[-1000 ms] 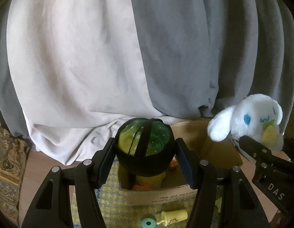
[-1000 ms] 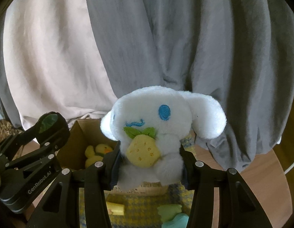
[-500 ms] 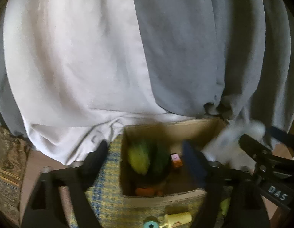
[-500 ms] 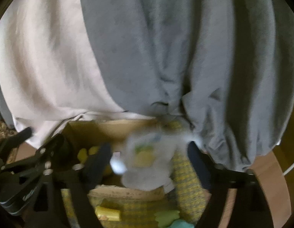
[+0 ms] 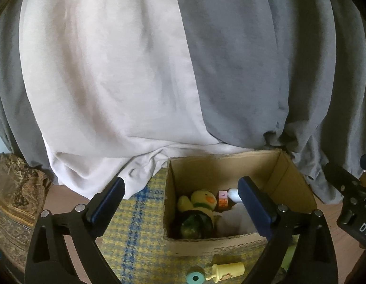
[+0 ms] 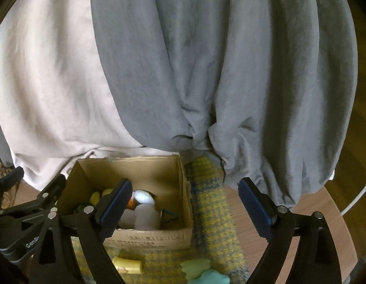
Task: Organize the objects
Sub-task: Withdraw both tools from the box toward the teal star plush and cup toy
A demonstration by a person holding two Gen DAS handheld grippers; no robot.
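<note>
A cardboard box [image 5: 297, 184] [image 6: 184, 189] stands on a yellow and blue checked mat [image 5: 135, 224]. Inside it lie a green and black ball [image 5: 194, 224], a yellow duck plush [image 5: 204, 198], a small pink and orange block [image 5: 222, 198] and the white plush toy [image 6: 146, 210] [image 5: 237, 217]. My left gripper [image 5: 181, 200] hangs above the box's near left part, jaws still opening, nothing pressed between them. My right gripper [image 6: 185, 201] hangs over the box's right wall, jaws also opening and holding nothing. Each gripper shows at the edge of the other's view.
In front of the box lie a yellow toy bottle [image 5: 228, 269], a teal ring [image 5: 195, 277] and teal and green foam shapes [image 6: 204, 272]. White and grey curtains [image 5: 159, 71] hang right behind the box. A patterned cushion [image 5: 12, 201] sits at the left; wood floor [image 6: 313, 201] shows at the right.
Both grippers opened. The green and black ball dropped from the left one into the box, and the white plush dropped from the right one into the box.
</note>
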